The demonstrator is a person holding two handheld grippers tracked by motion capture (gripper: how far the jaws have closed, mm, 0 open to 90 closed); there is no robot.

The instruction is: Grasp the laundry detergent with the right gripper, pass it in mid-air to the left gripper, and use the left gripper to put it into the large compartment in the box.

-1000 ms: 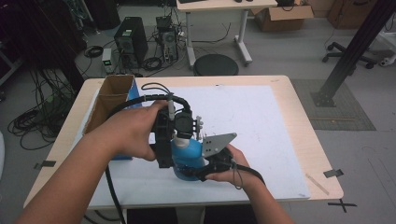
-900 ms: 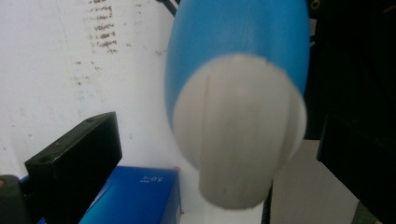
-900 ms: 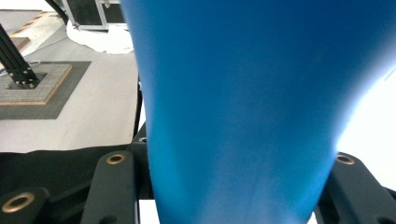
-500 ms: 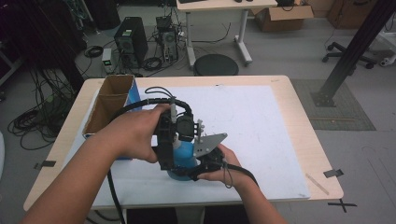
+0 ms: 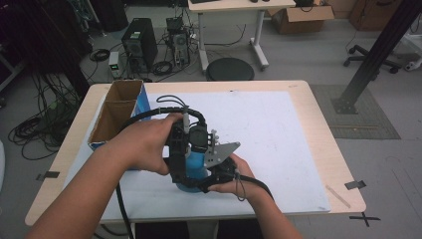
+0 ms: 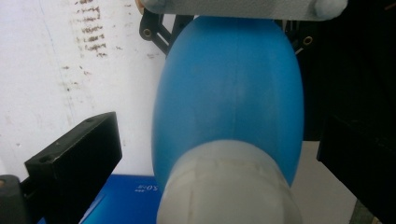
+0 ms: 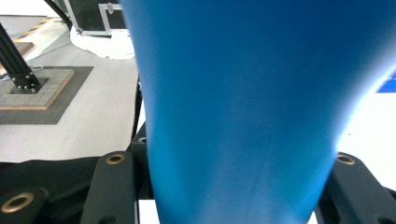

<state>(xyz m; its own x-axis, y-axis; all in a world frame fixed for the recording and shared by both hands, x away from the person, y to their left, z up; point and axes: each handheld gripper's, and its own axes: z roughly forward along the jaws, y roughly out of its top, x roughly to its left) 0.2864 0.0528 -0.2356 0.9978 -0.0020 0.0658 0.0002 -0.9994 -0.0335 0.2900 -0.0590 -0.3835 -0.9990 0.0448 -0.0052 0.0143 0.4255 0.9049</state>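
The blue bottle (image 5: 195, 169) stands low over the white mat near the worktop's (image 5: 318, 149) front edge. The right hand-held gripper (image 5: 215, 175) is clamped on its body — its jaws flank it in the right gripper view. The left hand-held gripper (image 5: 180, 149) has its jaws apart around the pale cap (image 6: 229, 186) — not pressing. Uncapping looks in hand; next, close on the cap and twist.

A blue bottle (image 7: 252, 107) stood between the two black jaws of my right hand-held gripper (image 7: 240, 186), which pressed on it from nine and three o'clock. At ten o'clock lay grey floor (image 7: 79, 112) and a dark mat (image 7: 42, 95).
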